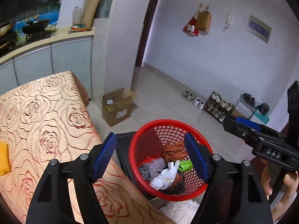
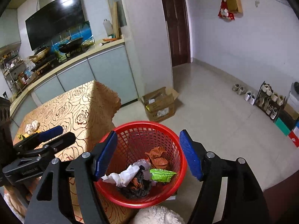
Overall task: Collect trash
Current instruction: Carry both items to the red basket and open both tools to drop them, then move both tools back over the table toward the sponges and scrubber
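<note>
A red mesh basket (image 1: 142, 141) (image 2: 179, 149) stands beside the table and holds a white tissue (image 1: 164, 177) (image 2: 123, 176), a green wrapper (image 1: 185, 165) (image 2: 161, 174), orange-brown paper (image 1: 173, 149) (image 2: 157, 156) and black scraps. My left gripper (image 1: 149, 136) hovers open above the basket, nothing between its blue pads. My right gripper (image 2: 148, 132) hangs open over the same basket, also with nothing in it. On the tablecloth lie a crumpled white tissue (image 2: 32, 126) and a yellow scrap (image 2: 22, 136). A yellow object (image 1: 3, 158) sits at the table's left edge.
The table (image 1: 46, 112) wears an orange rose-patterned cloth. An open cardboard box (image 1: 117, 106) (image 2: 160, 104) stands on the tiled floor. A shoe rack (image 2: 271, 100) lines the right wall. Kitchen counter (image 2: 74, 61) lies behind. A white fluffy thing (image 2: 157, 214) sits below the basket.
</note>
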`<state>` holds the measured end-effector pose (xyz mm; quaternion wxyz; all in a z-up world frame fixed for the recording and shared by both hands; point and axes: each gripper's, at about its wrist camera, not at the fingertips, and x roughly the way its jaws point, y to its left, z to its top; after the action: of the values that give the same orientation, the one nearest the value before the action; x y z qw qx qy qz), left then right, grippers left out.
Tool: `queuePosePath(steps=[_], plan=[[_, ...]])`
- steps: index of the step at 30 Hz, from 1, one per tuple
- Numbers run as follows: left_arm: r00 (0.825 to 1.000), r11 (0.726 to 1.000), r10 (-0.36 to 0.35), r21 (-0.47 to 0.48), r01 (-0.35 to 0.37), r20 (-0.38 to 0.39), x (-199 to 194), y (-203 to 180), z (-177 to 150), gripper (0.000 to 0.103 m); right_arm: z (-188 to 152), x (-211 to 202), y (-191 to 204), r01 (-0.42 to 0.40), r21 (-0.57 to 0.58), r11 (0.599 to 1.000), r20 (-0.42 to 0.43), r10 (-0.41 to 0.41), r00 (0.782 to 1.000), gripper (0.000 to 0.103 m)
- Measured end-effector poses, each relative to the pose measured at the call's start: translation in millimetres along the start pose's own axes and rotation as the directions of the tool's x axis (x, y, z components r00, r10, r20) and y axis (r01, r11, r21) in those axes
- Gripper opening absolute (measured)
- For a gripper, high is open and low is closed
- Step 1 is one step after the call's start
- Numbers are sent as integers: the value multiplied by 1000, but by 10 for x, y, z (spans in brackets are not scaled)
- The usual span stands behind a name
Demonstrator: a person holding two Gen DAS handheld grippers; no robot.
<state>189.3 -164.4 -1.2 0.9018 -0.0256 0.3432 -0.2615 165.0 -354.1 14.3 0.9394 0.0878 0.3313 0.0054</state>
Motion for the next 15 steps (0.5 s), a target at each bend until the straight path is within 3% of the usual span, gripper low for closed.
queuePosePath(steps=[8,15], plan=[[996,998,69,-9,-68,52,-362,128,28,72,23,-201,100,21,-17,1000,72,-20,997,68],[982,989,150,-22,-149,116,-856,285,17,73,-16,-404,359,28,-70,997,147,-18,989,69]])
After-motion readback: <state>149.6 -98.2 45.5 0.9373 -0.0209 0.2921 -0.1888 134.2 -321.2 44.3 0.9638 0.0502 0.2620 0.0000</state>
